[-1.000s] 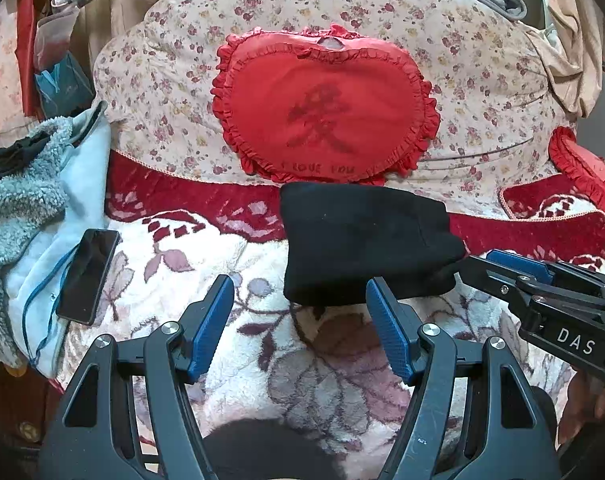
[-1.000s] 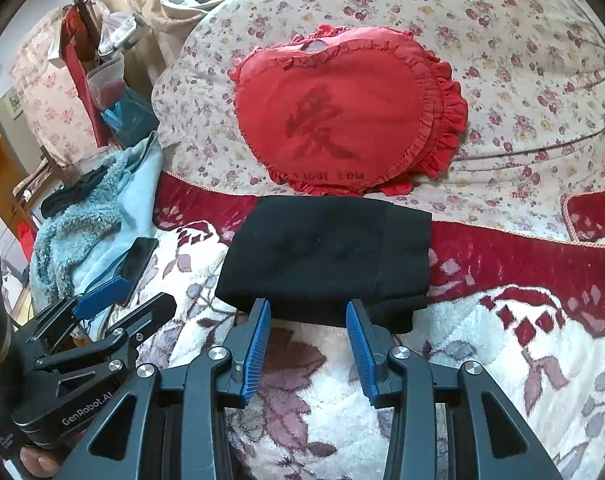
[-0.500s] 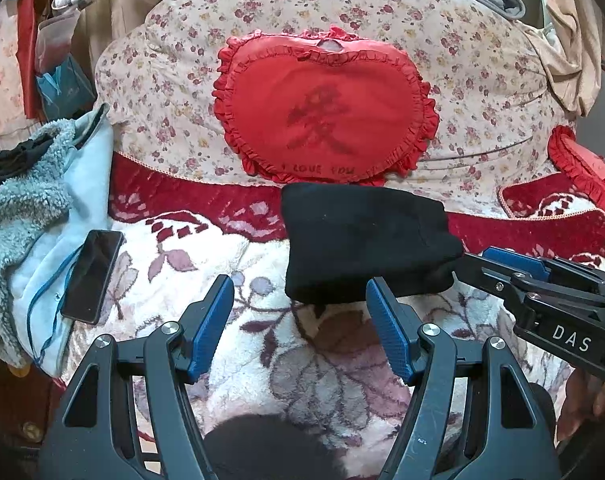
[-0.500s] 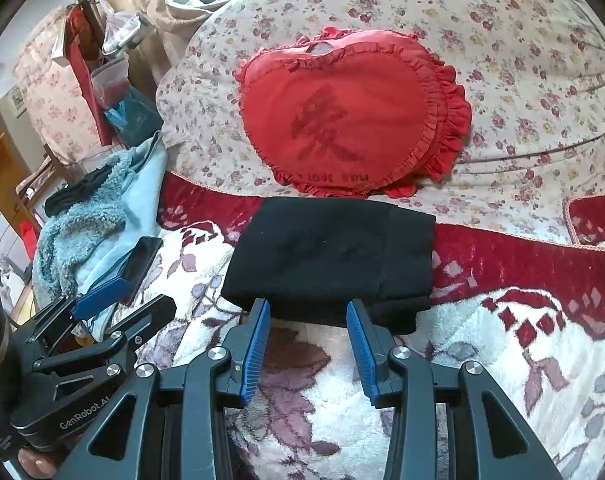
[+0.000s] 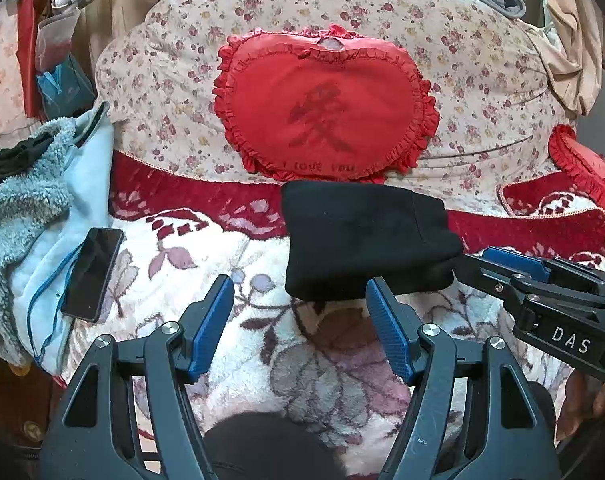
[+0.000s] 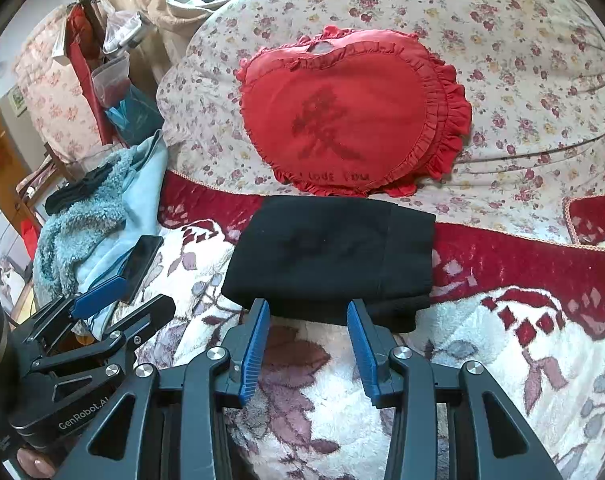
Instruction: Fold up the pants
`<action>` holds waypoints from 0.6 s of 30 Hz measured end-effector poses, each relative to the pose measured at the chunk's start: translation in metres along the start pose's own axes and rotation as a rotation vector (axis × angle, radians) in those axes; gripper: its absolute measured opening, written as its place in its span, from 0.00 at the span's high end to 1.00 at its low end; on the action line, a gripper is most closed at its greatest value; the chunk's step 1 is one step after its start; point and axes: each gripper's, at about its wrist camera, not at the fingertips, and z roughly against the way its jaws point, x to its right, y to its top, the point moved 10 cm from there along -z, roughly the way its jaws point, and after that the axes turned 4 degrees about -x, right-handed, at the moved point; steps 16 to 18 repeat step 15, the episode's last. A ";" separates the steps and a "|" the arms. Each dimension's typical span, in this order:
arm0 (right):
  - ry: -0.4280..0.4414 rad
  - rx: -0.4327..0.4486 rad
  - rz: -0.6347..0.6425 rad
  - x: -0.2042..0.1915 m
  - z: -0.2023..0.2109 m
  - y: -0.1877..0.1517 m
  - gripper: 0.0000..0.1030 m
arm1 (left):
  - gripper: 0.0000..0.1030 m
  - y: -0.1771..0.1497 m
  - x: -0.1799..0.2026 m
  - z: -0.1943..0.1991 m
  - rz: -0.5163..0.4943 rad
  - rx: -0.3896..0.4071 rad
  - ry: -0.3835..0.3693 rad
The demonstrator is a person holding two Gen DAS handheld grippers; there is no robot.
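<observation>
The black pants [image 5: 362, 236] lie folded into a compact rectangle on the floral blanket, just below the red heart pillow; they also show in the right wrist view [image 6: 330, 256]. My left gripper [image 5: 300, 304] is open and empty, just in front of the pants' near edge. My right gripper [image 6: 308, 312] is open and empty, its fingertips at the pants' near edge. The right gripper also appears at the right of the left wrist view [image 5: 502, 268], beside the pants' right corner.
A red heart pillow [image 5: 326, 108] leans on a flowered cushion [image 5: 482, 80] behind the pants. A black phone [image 5: 92, 274] lies on light blue fleece clothing [image 5: 30, 216] at the left. The floral blanket [image 5: 322, 360] spreads below the grippers.
Both grippers have drawn back very slightly; the pants sit a touch farther from the fingertips. Nothing was grasped or released.
</observation>
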 end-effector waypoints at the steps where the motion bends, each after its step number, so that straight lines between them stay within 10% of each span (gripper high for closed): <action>1: 0.001 -0.003 0.001 -0.001 0.000 -0.001 0.62 | 0.33 0.000 -0.001 0.000 0.002 -0.001 0.000; 18: 0.002 -0.006 -0.004 0.010 -0.006 0.000 0.62 | 0.33 0.003 -0.008 -0.001 0.010 0.035 0.010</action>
